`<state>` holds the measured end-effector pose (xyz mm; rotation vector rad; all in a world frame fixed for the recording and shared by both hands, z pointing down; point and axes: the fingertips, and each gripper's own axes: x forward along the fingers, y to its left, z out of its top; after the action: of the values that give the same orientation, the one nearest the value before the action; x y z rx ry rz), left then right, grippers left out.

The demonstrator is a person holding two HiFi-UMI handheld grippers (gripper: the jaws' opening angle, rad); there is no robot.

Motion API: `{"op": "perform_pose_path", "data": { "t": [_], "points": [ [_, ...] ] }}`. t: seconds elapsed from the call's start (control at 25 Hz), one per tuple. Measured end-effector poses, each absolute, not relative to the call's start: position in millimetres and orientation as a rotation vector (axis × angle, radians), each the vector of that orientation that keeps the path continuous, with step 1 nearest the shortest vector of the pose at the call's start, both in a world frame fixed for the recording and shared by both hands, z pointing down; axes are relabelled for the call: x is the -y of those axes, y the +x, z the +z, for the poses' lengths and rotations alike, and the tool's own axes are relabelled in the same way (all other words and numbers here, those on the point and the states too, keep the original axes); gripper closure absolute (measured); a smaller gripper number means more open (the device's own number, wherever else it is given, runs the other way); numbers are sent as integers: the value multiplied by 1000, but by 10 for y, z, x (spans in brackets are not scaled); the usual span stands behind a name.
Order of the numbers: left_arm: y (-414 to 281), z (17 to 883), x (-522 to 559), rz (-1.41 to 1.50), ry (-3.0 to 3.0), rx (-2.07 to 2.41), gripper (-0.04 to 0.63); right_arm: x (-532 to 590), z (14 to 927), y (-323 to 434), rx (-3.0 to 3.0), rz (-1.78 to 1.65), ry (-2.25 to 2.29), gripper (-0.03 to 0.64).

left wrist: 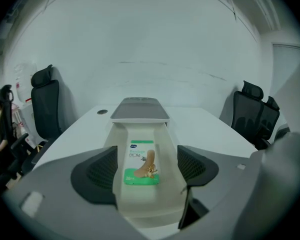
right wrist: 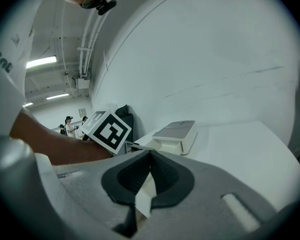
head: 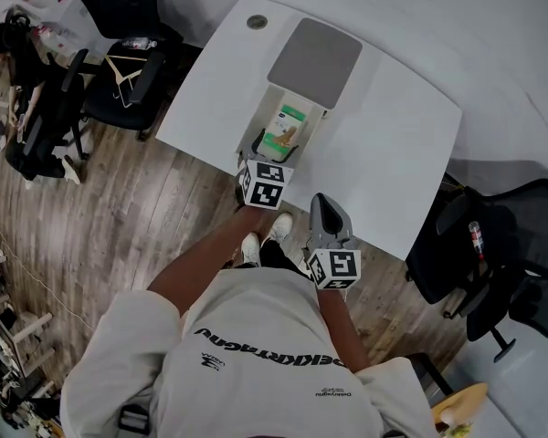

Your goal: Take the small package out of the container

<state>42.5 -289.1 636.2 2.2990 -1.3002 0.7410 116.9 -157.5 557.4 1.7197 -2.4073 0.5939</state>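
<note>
Closest to the head camera is the person's white shirt [head: 256, 363], with both forearms extended toward the white table [head: 397, 144].

Right gripper [head: 322, 203] hangs level with the table's near edge. Its jaws meet at the tips, and nothing is gripped.

Left gripper [head: 272, 150] sits further in, at the near end of the white container [head: 316, 128]. Its jaws stand wide apart, one pad [left wrist: 97, 174] outside each container wall. Nothing is gripped.

Small package [head: 288, 126], green and white with a foot printed on it, lies flat on the container floor. It sits between the spread jaws and clear of both pads.

Grey lid [head: 315, 51] rests at the container's far end. A round grey port [head: 257, 22] is set into the table's far corner.

Black office chairs [head: 119, 62] stand on the wood floor [head: 119, 226] on both sides of the table.
</note>
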Motion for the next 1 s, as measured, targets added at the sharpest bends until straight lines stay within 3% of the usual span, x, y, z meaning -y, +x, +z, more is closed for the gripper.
{"op": "perform_pose_path", "data": {
  "t": [0.52,1.0],
  "points": [
    [526,6617,3047,840,2278,1251,178,1570,5631,1217,2396,609,1720,618],
    [517,6916,3187,935,2223,1222,186,1596,5700,1191,2382,623,1711,618]
  ]
}}
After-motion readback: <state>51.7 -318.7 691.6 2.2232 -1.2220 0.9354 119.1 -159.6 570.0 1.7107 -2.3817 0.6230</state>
